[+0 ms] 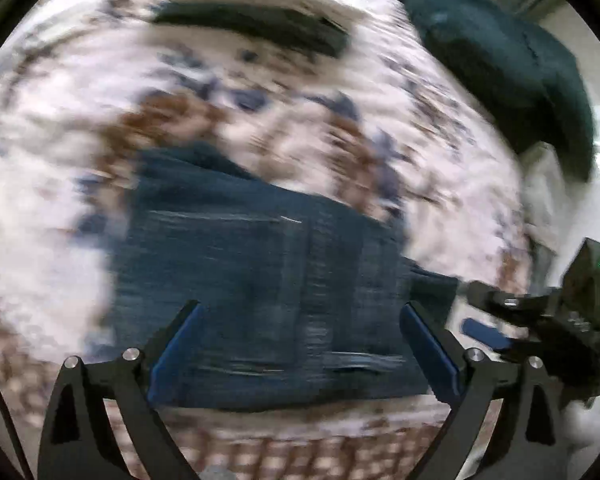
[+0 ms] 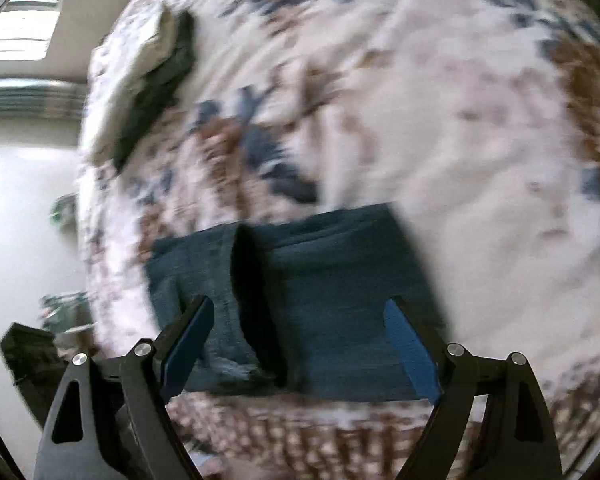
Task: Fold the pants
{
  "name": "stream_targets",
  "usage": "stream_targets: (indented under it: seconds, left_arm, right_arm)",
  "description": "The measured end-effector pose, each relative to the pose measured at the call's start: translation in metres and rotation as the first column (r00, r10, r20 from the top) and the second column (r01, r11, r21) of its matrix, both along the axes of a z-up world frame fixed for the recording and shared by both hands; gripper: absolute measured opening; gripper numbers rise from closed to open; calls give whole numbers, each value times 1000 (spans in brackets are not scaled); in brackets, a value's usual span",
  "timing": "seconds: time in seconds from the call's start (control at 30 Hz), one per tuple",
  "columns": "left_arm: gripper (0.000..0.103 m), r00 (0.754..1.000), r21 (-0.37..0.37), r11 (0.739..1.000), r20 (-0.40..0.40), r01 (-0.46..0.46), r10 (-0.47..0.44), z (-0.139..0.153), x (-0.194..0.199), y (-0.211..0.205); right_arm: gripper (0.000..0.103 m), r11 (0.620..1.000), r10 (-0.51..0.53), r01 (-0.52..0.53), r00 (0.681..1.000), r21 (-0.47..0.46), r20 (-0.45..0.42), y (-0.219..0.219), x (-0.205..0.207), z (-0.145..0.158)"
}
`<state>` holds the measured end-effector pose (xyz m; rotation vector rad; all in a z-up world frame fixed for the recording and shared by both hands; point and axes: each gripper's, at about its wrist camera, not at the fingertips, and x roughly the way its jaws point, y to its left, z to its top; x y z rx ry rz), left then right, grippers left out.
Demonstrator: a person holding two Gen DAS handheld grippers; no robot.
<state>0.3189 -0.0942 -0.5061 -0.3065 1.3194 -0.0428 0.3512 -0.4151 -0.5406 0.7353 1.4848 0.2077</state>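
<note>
Dark blue jeans lie folded on a floral bedspread, just ahead of my left gripper, which is open and empty above their near edge. The right gripper shows at the right of the left wrist view, beside the jeans. In the right wrist view the jeans lie folded with a dark fold gap in the middle, and my right gripper is open and empty over their near edge. Both views are motion-blurred.
A stack of folded clothes, pale over dark, lies further back on the bed; it also shows in the right wrist view. A dark teal garment lies at the bed's far right. The bed edge and pale floor are at left.
</note>
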Motion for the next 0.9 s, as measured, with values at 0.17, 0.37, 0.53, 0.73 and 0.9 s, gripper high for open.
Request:
stream_targets:
  seconds: [0.17, 0.37, 0.53, 0.73, 0.9]
  left_arm:
    - [99, 995, 178, 979, 14, -97, 96, 0, -4, 55]
    - [99, 984, 238, 956, -12, -169, 177, -11, -2, 102]
    - [99, 986, 228, 960, 0, -163, 167, -5, 5, 106]
    - [99, 995, 128, 986, 7, -103, 103, 8, 20, 94]
    - [99, 999, -2, 1000, -25, -23, 23, -4, 47, 66]
  right_arm:
    - [89, 982, 152, -149, 988, 114, -17, 49, 11, -29]
    - [85, 971, 212, -207, 977, 123, -33, 91, 13, -69]
    - [12, 970, 228, -231, 972, 69, 50, 92, 2, -20]
    - [12, 991, 128, -125, 987, -40, 98, 23, -13, 47]
    - [12, 989, 14, -13, 1000, -147, 8, -81, -30, 30]
